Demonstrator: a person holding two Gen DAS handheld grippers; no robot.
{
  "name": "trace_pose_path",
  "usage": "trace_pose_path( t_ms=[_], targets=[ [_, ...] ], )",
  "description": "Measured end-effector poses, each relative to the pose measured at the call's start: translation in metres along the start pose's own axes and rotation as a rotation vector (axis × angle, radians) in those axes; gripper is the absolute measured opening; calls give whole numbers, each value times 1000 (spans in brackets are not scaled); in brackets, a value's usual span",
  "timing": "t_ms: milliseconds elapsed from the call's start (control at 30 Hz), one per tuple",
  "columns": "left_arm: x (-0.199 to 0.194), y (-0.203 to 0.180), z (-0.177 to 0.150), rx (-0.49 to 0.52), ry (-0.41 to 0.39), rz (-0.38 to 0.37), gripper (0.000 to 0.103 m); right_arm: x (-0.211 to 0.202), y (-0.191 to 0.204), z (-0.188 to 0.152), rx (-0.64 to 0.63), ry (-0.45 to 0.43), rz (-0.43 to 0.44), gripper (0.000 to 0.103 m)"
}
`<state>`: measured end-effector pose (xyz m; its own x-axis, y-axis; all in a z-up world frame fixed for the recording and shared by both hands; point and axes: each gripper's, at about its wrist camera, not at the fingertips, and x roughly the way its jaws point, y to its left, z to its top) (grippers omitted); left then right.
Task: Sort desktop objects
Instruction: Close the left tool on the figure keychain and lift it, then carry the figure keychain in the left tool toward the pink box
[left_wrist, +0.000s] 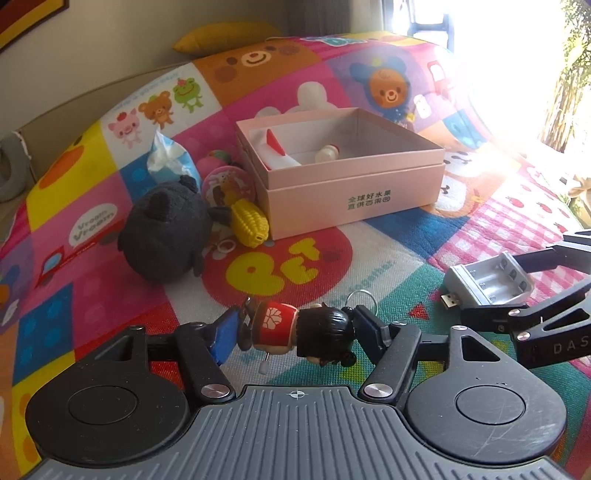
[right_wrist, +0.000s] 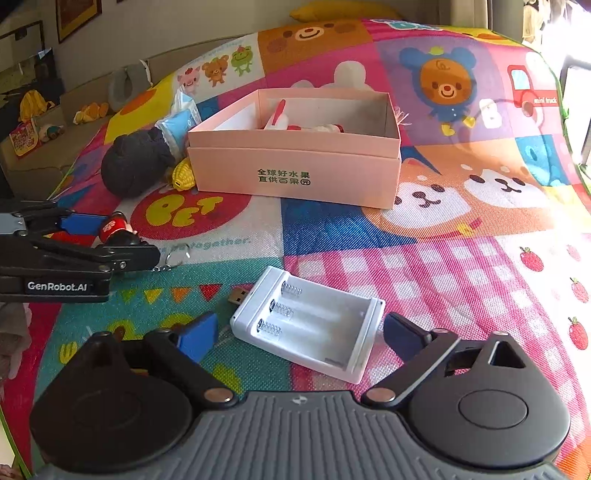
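Two claws work over a bright cartoon play mat (left_wrist: 388, 236) strewn with small objects. The left claw (left_wrist: 295, 328) is closed on a small doll keychain (left_wrist: 295, 328), its blue pads pressing the figure's feet on one side and its black-haired head on the other, the doll lying sideways between them with its metal ring (left_wrist: 364, 297) trailing onto the mat. The right claw (right_wrist: 299, 332) stands wide apart around a white battery charger (right_wrist: 310, 325), one pad on each side, neither clearly touching it; the charger lies flat on the mat, its three bays facing up and its USB plug (right_wrist: 238, 296) pointing away to the left. Behind both, a pink cardboard box (left_wrist: 354, 184) sits open on the mat with green printed characters on its front wall; inside it lie a white-and-red item (left_wrist: 275, 147) and a small white bottle (left_wrist: 327, 153). To the left of the box, a dark plush toy (left_wrist: 166, 236) rests beside a yellow toy corn cob (left_wrist: 249, 221), a round printed badge (left_wrist: 229, 184) and a blue tissue packet (left_wrist: 170, 158). A yellow cushion (left_wrist: 229, 35) lies at the mat's far edge.
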<state>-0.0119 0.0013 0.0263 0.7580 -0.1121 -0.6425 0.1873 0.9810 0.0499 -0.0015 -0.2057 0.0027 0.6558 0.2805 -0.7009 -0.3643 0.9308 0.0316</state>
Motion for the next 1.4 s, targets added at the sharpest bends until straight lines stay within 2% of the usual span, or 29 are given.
trace_pose_path(
  t_ms=[200,333,633,800,933,1067,1100,1133,1167,1267,1400],
  targets=[
    [-33,-5,-10,41,-33,-13,70,-12,1,5,-8,43,25,85],
    [-58,-11,-12,75,-74,-27,70,-33,10,9,-44,40,50,85],
    [-110,-24,11,158,-240,-25,70,-106,35,42,-176,-132,38,85],
    [-101,-30,35,192,-284,-20,71,-127,29,80,-161,-173,47,85],
    [-71,-31,76,228,-324,2,71,-118,14,127,-110,-203,23,85],
    [-21,-23,131,188,-370,18,71,-93,-2,188,-37,-244,-9,85],
    [-12,-20,138,171,-379,6,76,-83,-6,203,-22,-245,-18,85],
    [2,-14,147,154,-369,-15,92,-71,-9,218,-10,-237,-22,85],
    [9,-10,150,145,-356,-25,96,-59,-13,230,2,-229,-27,85],
    [11,8,137,96,-341,-11,97,-31,-20,244,14,-222,-68,87],
    [3,29,94,41,-282,68,100,-8,-30,231,23,-183,-35,87]
  ],
)
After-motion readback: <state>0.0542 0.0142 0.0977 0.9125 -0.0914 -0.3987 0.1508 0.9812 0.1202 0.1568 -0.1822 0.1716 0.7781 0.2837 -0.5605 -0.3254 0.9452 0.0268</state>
